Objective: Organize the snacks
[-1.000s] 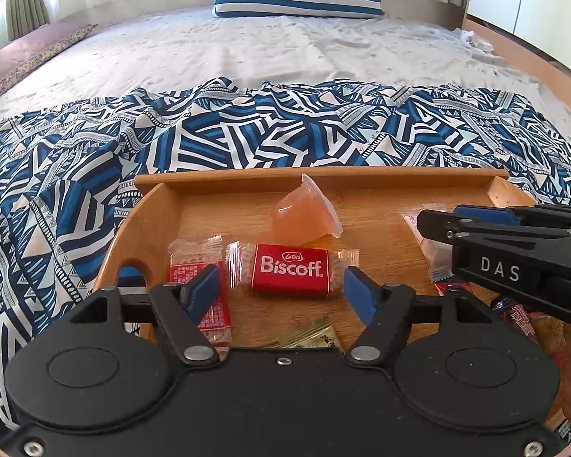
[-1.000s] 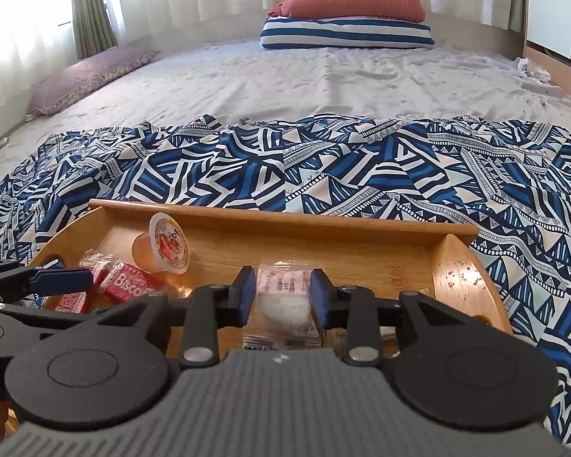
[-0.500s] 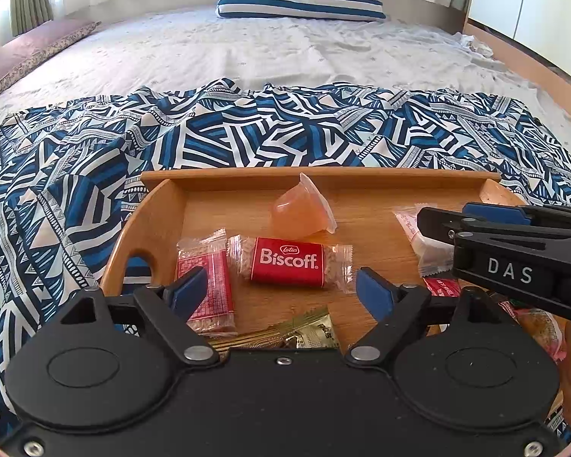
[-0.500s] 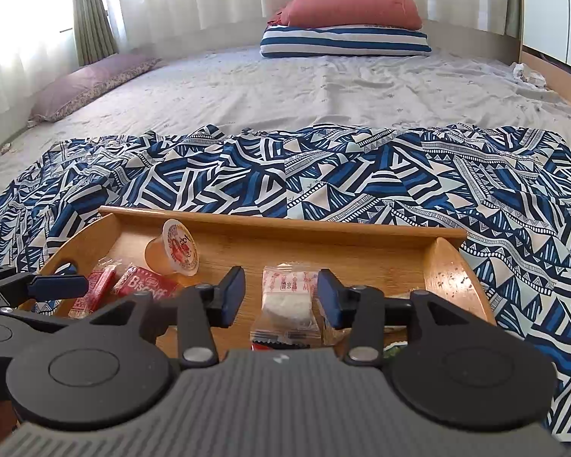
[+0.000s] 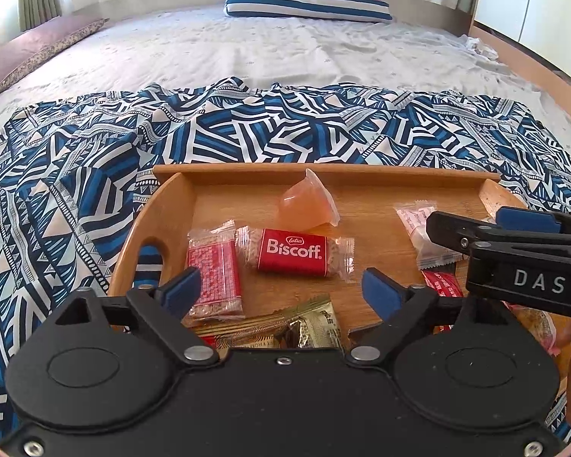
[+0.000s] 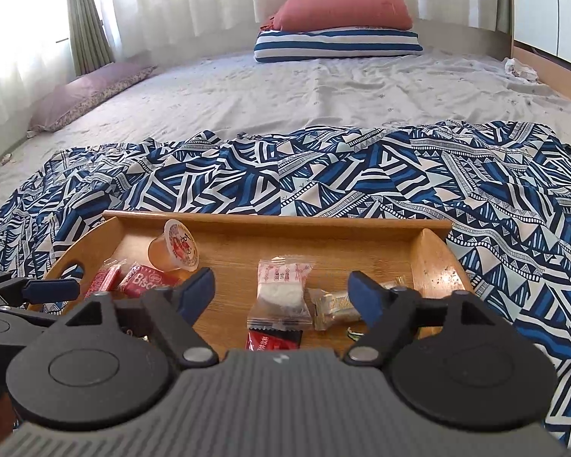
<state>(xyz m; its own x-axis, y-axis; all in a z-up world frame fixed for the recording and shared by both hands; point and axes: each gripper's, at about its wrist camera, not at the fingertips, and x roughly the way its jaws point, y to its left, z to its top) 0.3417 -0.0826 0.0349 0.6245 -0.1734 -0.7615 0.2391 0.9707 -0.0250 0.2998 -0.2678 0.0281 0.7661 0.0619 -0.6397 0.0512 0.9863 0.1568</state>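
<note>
On the bed (image 5: 323, 57), over a blue patterned cloth (image 5: 285, 129), sat a wooden tray (image 5: 163, 213) of snacks. Both sets of jaws had just been opening and stood wide, gripping nothing. Beyond the left gripper (image 5: 281, 289) lay the Biscoff biscuit (image 5: 295, 251) beside a red-checked bar (image 5: 214, 270), with an orange jelly cup (image 5: 304, 205) (tipped on its side) behind them. Ahead of the right gripper (image 6: 281, 293) lay a clear packet with a white sweet (image 6: 279, 293), untouched by either pad.
</note>
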